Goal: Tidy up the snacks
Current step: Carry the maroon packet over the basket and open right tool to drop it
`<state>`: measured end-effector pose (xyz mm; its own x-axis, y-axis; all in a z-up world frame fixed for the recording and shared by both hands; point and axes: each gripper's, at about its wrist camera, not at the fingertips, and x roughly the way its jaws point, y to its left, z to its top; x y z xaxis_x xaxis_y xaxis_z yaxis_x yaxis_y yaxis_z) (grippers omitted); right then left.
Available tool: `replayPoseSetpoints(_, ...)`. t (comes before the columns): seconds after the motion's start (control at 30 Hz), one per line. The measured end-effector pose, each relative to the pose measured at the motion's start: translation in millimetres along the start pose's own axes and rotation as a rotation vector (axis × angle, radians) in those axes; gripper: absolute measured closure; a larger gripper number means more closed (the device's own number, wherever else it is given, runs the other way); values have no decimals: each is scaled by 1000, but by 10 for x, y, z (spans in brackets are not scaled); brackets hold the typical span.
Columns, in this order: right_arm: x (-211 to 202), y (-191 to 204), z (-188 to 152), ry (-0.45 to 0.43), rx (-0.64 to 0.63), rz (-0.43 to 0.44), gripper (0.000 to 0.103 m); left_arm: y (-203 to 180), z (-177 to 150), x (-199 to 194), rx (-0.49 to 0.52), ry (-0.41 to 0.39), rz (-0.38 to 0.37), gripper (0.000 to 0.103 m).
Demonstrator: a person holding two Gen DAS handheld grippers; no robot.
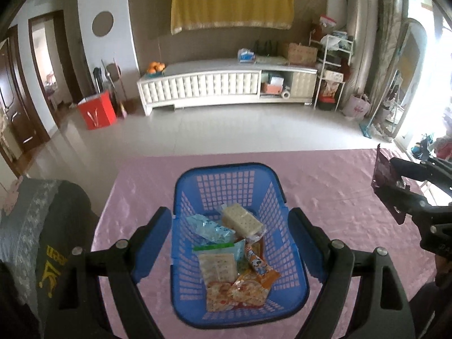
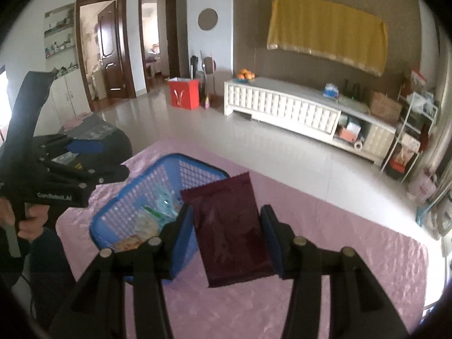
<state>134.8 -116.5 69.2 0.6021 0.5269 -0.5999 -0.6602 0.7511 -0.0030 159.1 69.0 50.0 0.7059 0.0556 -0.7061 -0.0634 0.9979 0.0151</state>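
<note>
The bench [image 1: 325, 186] was the largest thing in play, spread with a shiny pink cloth and standing before a pale tiled floor [image 1: 226, 130]. Across that floor a long white cabinet [image 1: 214, 84] ran along the far wall, with a yellow cloth [image 1: 231, 2] hanging above it and a red box [image 1: 97, 110] near its left end.

On the bench sat a blue basket [image 1: 265, 180] with latticed walls, upright, its open top facing up. Inside it lay a loose pile of snack packets [image 1: 226, 254]: a pale cracker pack toward the far side, blue and clear wrappers in the middle, orange ones nearest the camera.

The left gripper [image 1: 231, 243] hovered above the basket with its jaws spread wide on either side of it in the picture; nothing was between the blue pads and they pressed on nothing. In the right wrist view a hand [image 2: 26, 223] held that gripper's handle.

The right gripper [image 2: 230, 243] was raised over the bench just beside the basket, to its right. Its jaws were closed on a dark maroon packet [image 2: 228, 226], one pad against each long edge, so that the packet stood up between them, clear of the cloth and outside the basket.
</note>
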Motion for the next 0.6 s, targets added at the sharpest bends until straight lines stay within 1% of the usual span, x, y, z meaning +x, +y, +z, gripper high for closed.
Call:
replayPoseSetpoints(0.1, -85, 126, 77, -24, -4, 14, 50, 84, -36, -159, 14, -26, -5, 20)
replayPoseSetpoints(0.17, -87, 178, 110, -31, -1, 22, 50, 104, -62, -234, 31, -48, 11, 20)
replayPoseSetpoints(0.27, -43, 311, 168, -35, -31, 26, 50, 166, -128, -347, 66, -77, 41, 20)
replayPoseSetpoints(0.5, 260, 565, 216, 0, -51, 73, 50, 422, -242, -314, 66, -56, 73, 20)
replayPoseSetpoints(0.6, 427, 639, 244, 27, -54, 69, 50, 585, -283, -237, 43, -38, 75, 20)
